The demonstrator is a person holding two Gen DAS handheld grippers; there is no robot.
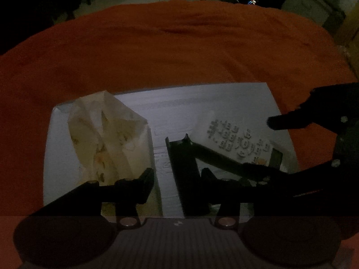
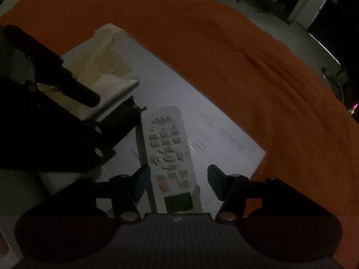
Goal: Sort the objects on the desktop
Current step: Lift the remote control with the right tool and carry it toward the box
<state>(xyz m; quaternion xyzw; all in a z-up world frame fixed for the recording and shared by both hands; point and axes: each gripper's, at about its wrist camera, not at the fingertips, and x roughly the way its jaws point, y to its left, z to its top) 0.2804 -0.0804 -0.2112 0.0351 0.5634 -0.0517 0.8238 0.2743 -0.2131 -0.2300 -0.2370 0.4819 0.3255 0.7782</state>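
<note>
Remote [image 1: 237, 143] is lying on the white board [image 1: 190, 103] over the orange cloth [image 1: 179, 49], right of a black bar [image 1: 186, 174] and a paper bag [image 1: 107, 139]. Left view: left claw [image 1: 177, 179] is gaping wide, straddling the bar, likely lining up a grab. Right view: right claw [image 2: 177, 179] is spreading wide around the remote [image 2: 170, 152], fingers [image 2: 215, 179] apart from it, seemingly readying to pinch its sides; bag [image 2: 105, 67] sitting behind.
</note>
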